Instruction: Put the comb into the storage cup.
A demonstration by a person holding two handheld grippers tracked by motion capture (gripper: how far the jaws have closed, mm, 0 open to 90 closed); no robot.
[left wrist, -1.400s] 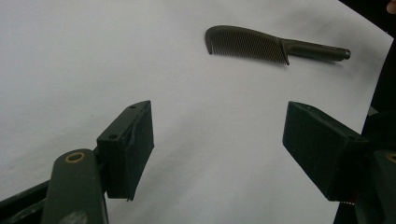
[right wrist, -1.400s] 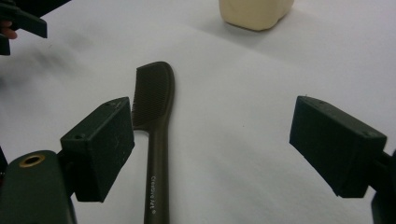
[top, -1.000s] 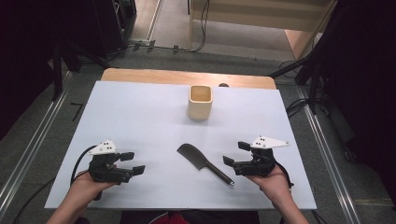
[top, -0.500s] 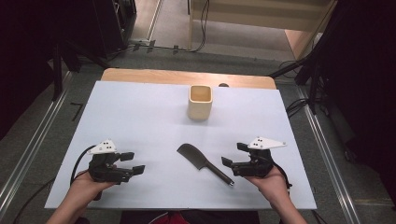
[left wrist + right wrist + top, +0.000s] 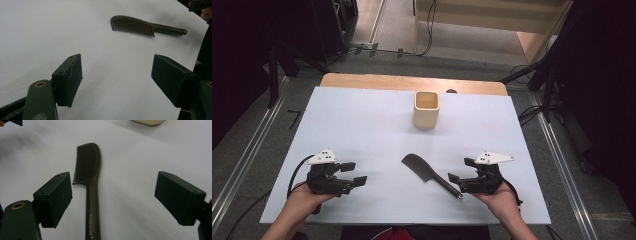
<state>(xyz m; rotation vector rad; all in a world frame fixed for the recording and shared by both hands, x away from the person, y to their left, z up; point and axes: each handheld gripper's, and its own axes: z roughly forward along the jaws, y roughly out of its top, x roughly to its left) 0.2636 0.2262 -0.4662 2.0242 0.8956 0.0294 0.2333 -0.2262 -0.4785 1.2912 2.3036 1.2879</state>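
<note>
Comb (image 5: 430, 173) is seen in the high view lying flat on the white surface (image 5: 362, 120) between the two grippers, handle end toward the right gripper (image 5: 461, 170), presumably for an easy pickup; a cream cup (image 5: 427, 109) stands well beyond. The left gripper (image 5: 353, 174) is held low, jaws apart.

Left gripper view: jaws spread, comb ahead, well apart.

Right gripper view: jaws wide apart, the handle (image 5: 93, 212) between them but not yet touched.
</note>
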